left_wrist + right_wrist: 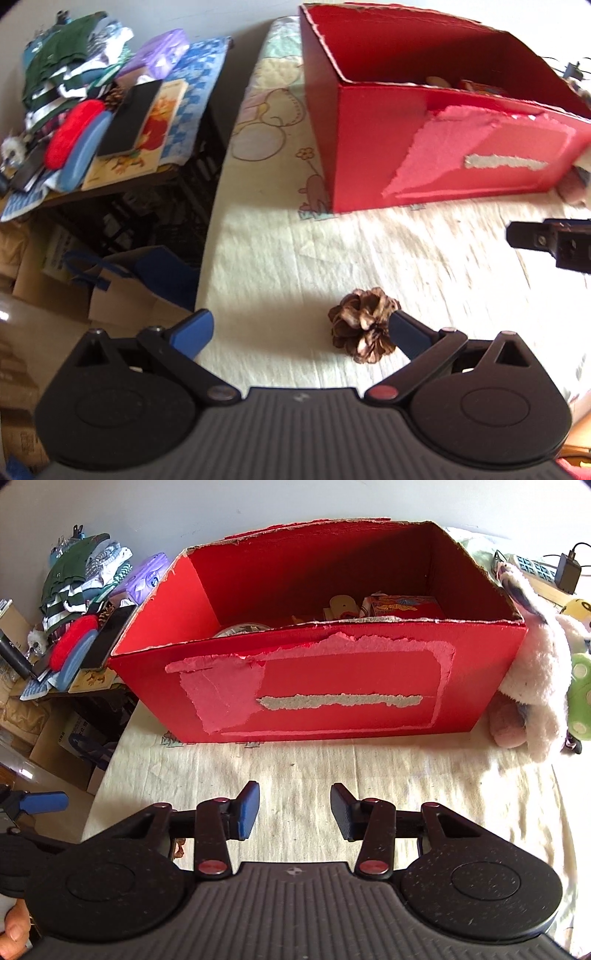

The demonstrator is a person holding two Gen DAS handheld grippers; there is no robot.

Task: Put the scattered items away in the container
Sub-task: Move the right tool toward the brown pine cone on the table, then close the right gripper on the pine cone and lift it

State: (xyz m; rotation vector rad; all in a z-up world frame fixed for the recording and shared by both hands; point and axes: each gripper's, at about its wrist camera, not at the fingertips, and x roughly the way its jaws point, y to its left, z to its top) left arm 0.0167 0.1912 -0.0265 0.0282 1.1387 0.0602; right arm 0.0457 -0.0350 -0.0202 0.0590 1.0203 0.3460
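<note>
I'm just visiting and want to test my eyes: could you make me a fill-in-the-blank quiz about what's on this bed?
1. The cardboard box is coloured ____.
2. Between the fingers of the left gripper lies a brown ____, on the sheet.
3. The right gripper holds ____ between its fingers.
4. Against the box's right end leans a white ____ toy.

Missing words: red; pine cone; nothing; plush

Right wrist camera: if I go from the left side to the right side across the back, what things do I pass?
Messy pile of folded green and striped clothes → big red cardboard box with torn paper on its front → fluffy white plush toy → green spotted soft toy.
</note>
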